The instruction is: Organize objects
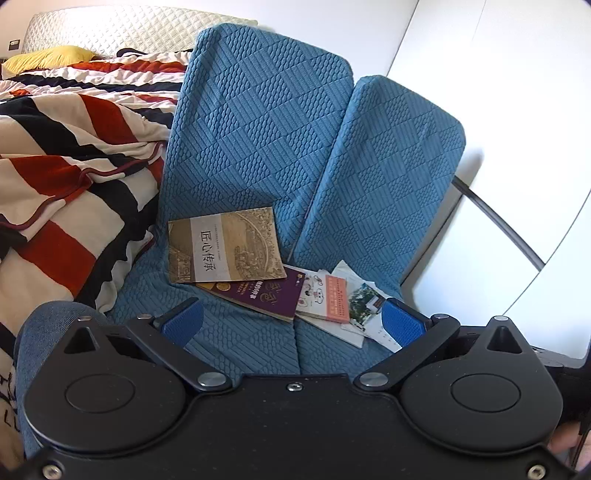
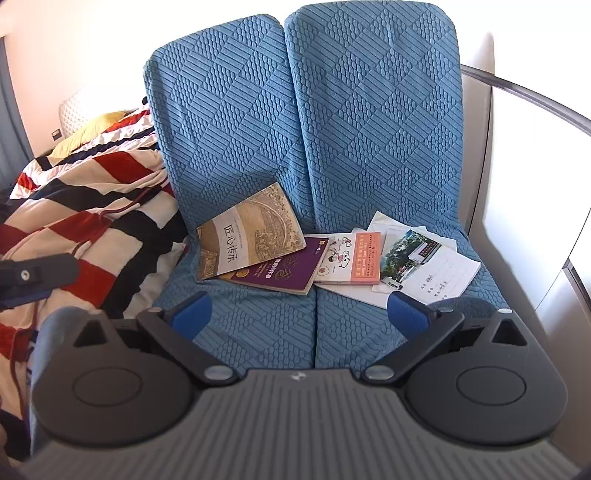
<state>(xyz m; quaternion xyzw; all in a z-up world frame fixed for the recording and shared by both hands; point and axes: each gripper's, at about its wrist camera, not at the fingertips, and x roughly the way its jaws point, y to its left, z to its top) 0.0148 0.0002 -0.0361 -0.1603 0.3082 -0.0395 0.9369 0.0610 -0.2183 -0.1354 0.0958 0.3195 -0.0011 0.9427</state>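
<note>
Both grippers (image 1: 293,321) (image 2: 299,314) wide (seemingly empty)

A home bedroom: a bed (image 1: 66,155) with a striped blanket (image 2: 92,206), yellow pillow (image 1: 48,59) and quilted headboard (image 1: 122,29) stands beside a blue sofa (image 2: 332,122) scattered with books (image 2: 251,236).
</note>
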